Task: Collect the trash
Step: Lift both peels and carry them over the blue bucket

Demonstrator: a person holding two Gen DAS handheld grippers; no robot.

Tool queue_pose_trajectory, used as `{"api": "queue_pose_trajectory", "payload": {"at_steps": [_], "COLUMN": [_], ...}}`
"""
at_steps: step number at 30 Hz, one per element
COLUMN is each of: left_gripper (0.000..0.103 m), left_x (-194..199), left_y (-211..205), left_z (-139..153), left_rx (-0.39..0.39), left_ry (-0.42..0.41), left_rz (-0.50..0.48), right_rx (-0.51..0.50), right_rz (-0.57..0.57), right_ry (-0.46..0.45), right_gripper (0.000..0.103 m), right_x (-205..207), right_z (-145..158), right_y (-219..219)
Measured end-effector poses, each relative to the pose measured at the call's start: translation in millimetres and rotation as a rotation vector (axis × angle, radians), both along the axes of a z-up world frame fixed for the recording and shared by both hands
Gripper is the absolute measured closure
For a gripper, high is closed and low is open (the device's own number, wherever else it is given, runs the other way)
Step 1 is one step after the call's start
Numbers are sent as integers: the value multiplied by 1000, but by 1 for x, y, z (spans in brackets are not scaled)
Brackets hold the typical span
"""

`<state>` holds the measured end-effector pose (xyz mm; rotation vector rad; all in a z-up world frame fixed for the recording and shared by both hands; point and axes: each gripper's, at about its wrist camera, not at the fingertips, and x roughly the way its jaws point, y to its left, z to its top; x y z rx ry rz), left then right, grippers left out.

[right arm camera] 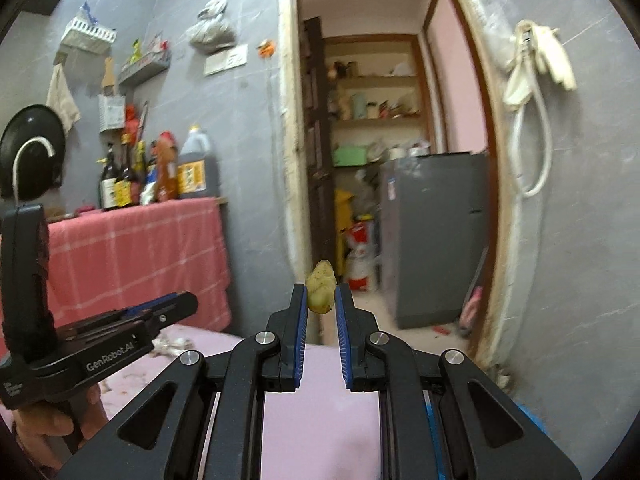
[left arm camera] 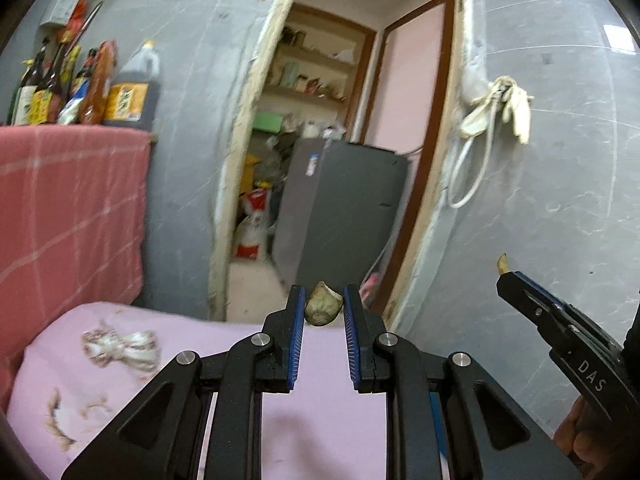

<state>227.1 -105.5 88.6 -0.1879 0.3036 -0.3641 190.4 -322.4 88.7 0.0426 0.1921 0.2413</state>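
- Pink cloth [left arm camera: 332,432] covers the worktop under both claws; its near edge is cut off by the claw frames, and stains and crumbs mark it on the side away from the doorway [left arm camera: 332,152].
- Left claw [left arm camera: 323,308] is clamped on a greenish-brown scrap [left arm camera: 323,309], held up in front of the doorway; what the scrap is cannot be made out.
- Right claw [right arm camera: 321,300] is clamped on a yellow-green scrap [right arm camera: 321,288], likewise in front of the doorway; from the left view only a yellow tip shows past its fingertips.
- Crumpled wrapper [left arm camera: 120,350] lies on the cloth well to the left of the doorway, partly blurred.
- Hands gripping the handles are mostly cut off by the picture edges.
- Red checked cloth [left arm camera: 72,208] hangs over a counter left of the doorway, with blurred bottles [left arm camera: 80,92] on top; labels unreadable.
- Grey tiled walls flank the doorway; a white hose [left arm camera: 472,168] and pale gloves [left arm camera: 508,104] hang right of it.
- Through the doorway stand a grey fridge [left arm camera: 344,208], shelves and sacks, all soft and indistinct.
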Motion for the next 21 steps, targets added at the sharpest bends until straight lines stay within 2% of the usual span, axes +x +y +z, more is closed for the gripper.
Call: {"api": "queue_pose_trajectory", "payload": {"at_steps": [5, 9, 15, 21], "left_gripper": [87, 87, 87, 87], "left_x": [-6, -5, 2, 19], "left_y": [-42, -77, -120, -155], "left_z": [7, 7, -5, -26], "left_rx": [4, 18, 52, 78], "left_ry": [-67, -72, -45, 49], "left_rz": [-62, -123, -190, -251], "right_rx": [-4, 6, 25, 43], "right_rz": [-86, -145, -217, -256], "right_ry": [-32, -25, 20, 92], "right_gripper": [91, 91, 91, 91], "right_x": [-9, -13, -17, -14], "right_z": [1, -5, -20, -40], "right_y": [-34, -61, -96, -118]}}
